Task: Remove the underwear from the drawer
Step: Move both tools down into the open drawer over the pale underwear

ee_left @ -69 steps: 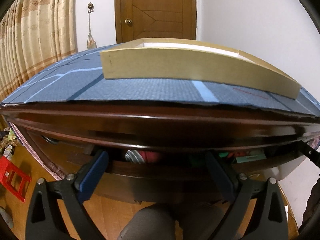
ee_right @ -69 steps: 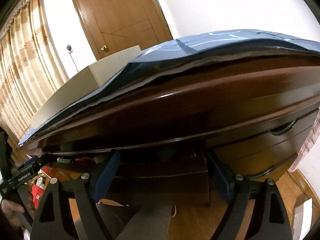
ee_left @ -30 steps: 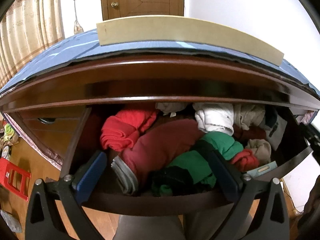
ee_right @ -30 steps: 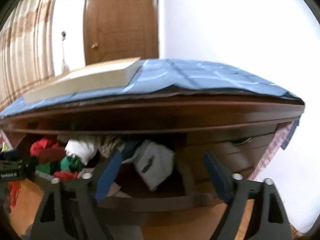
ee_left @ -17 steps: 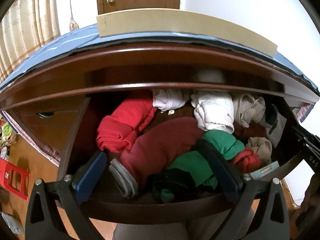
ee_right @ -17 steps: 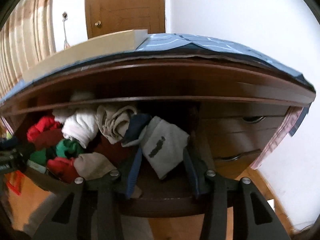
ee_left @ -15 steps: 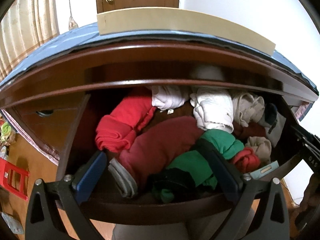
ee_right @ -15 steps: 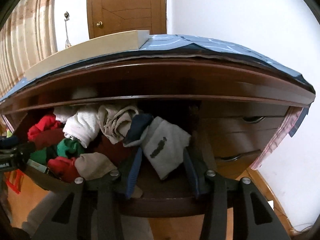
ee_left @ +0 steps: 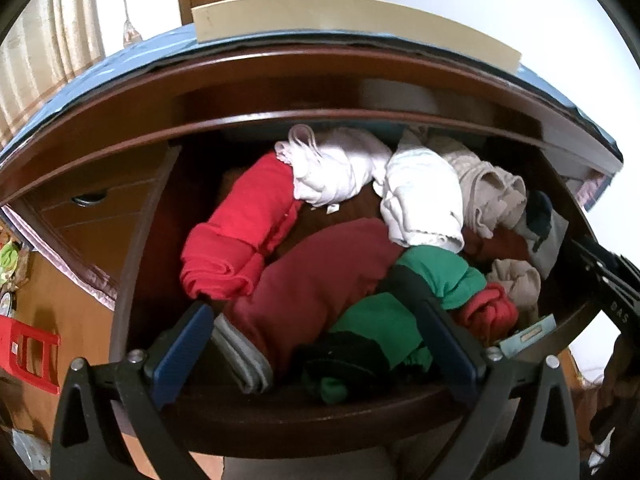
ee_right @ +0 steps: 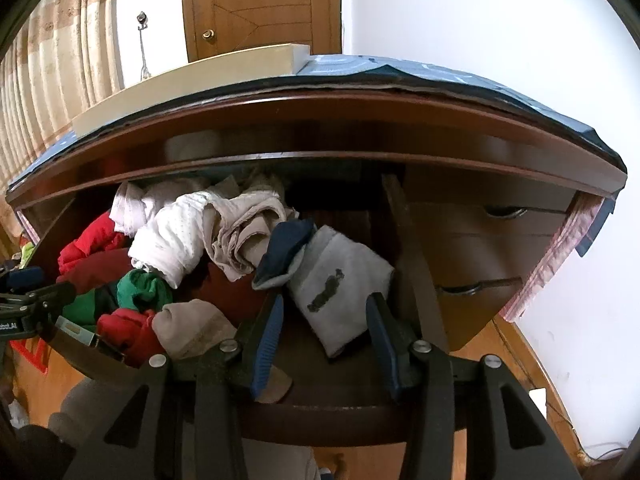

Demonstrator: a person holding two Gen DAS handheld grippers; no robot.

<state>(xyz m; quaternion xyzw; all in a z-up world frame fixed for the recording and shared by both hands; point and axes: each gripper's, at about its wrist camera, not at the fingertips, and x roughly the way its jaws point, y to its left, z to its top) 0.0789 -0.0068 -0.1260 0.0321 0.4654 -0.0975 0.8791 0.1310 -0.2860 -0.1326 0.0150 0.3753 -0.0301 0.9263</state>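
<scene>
A: Well, nearest in the left wrist view is the left gripper [ee_left: 316, 344], jaws spread wide and holding nothing, hovering over the front edge of the open drawer [ee_left: 320, 412].

B: Does the other camera show the same?

A: Not quite. The right gripper [ee_right: 325, 334] has its jaws only partly apart, nothing between them, and a grey folded piece with a dark mark [ee_right: 340, 280] lies just beyond the tips. That piece sits at the drawer's right edge; the left view catches only a sliver of it.

B: What lies under the left gripper?

A: At the front edge, a black and green bundle [ee_left: 360, 356] and a grey-banded fold [ee_left: 244, 356]. Behind them a dark red garment [ee_left: 320, 276], a bright red roll [ee_left: 240, 228] towards the left edge, and a small red bundle [ee_left: 486, 312] with a beige one [ee_left: 516, 280] towards the right.

B: And the underwear?

A: Towards the back edge, in a heap: a pale pink piece [ee_left: 340, 168], a white one [ee_left: 420, 196] and a beige lacy one [ee_left: 492, 196], touching each other.

B: Anything only the right view gives?

A: The closed drawers [ee_right: 492, 248] beside the open one, and a navy sock [ee_right: 286, 246] resting on the grey piece. Both views show the pale box [ee_left: 344, 20] on the blue cover [ee_right: 440, 74], and the door [ee_right: 262, 8] behind.
</scene>
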